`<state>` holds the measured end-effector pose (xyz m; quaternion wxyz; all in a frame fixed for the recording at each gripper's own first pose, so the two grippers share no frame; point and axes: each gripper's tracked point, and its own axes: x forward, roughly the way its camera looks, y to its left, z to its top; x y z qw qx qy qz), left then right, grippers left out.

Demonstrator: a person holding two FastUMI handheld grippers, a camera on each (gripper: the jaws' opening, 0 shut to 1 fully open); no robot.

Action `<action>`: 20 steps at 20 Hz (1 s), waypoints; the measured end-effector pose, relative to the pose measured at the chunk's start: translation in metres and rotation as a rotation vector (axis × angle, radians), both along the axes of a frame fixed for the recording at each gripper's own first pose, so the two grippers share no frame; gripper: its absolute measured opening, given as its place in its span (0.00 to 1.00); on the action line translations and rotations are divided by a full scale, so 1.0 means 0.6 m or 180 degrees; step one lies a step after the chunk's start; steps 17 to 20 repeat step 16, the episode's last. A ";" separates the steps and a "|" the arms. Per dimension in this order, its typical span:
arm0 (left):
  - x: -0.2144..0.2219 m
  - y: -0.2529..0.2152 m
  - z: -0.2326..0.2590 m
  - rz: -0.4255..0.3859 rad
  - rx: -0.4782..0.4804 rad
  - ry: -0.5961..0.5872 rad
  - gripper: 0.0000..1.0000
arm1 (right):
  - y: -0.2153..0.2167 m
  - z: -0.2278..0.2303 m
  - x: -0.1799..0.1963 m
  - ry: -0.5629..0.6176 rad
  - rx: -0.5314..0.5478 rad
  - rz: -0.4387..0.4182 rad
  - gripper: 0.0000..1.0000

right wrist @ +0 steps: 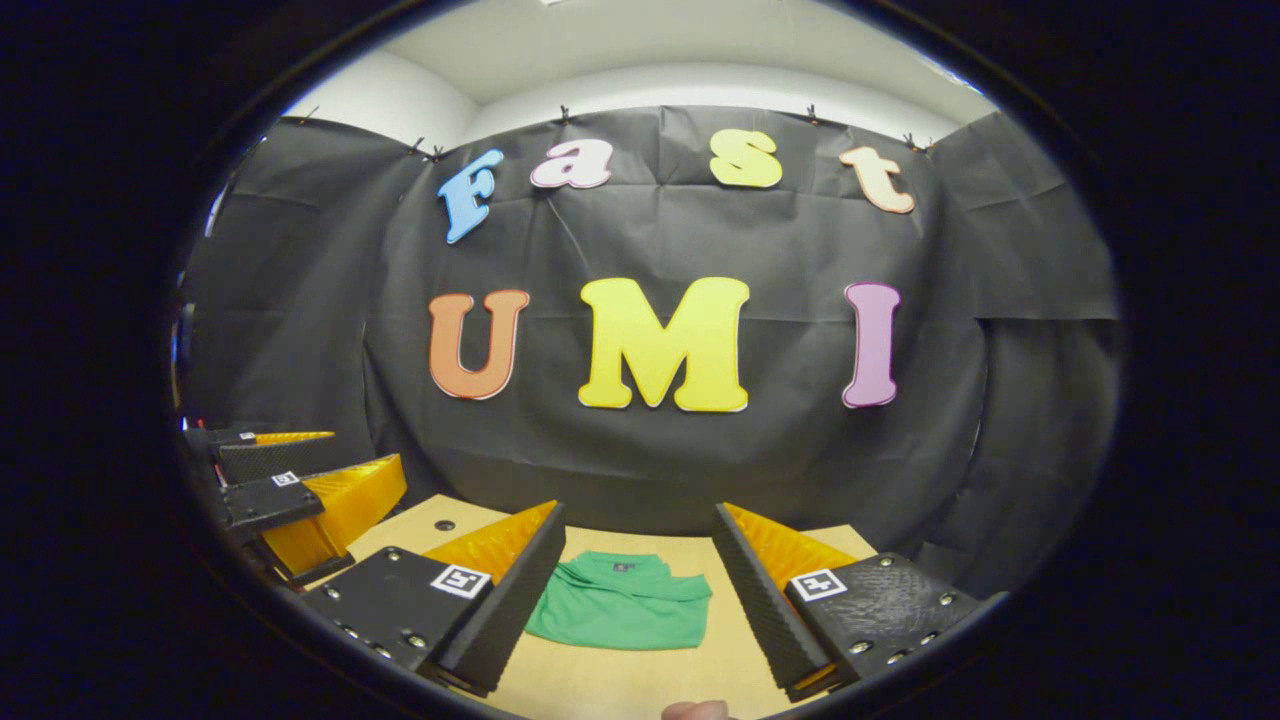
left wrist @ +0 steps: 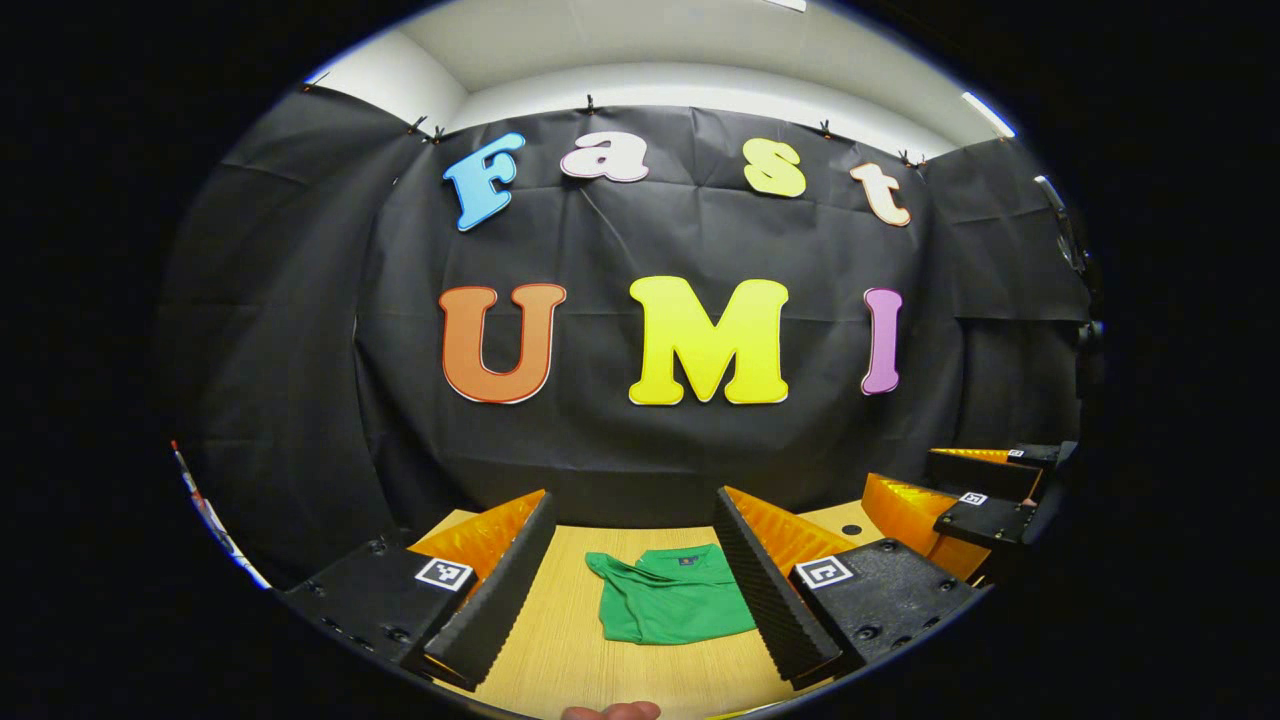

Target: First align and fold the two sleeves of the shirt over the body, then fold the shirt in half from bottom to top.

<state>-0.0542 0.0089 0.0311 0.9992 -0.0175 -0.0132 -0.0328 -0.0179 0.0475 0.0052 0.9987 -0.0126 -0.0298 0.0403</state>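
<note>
A green shirt (left wrist: 670, 598) lies folded into a compact rectangle on the wooden table (left wrist: 560, 640), collar toward the far wall. In the left gripper view my left gripper (left wrist: 632, 590) is open, held above the table with the shirt framed between its fingers, touching nothing. The right gripper shows farther off at the right (left wrist: 975, 500). In the right gripper view the same shirt (right wrist: 620, 602) lies between the fingers of my right gripper (right wrist: 635, 595), which is open and holds nothing. The left gripper (right wrist: 290, 490) appears at the left.
The table's far edge (right wrist: 640, 535) meets the black booth wall. A small dark hole in the tabletop (right wrist: 445, 524) sits at the far left, also seen as a hole (left wrist: 851, 529). A fingertip (left wrist: 610, 711) shows at the bottom edge.
</note>
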 end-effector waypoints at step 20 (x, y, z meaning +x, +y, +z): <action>0.024 -0.005 -0.007 0.0103 0.0065 0.0106 1.00 | -0.036 0.014 0.016 -0.0026 0.0111 -0.0156 0.93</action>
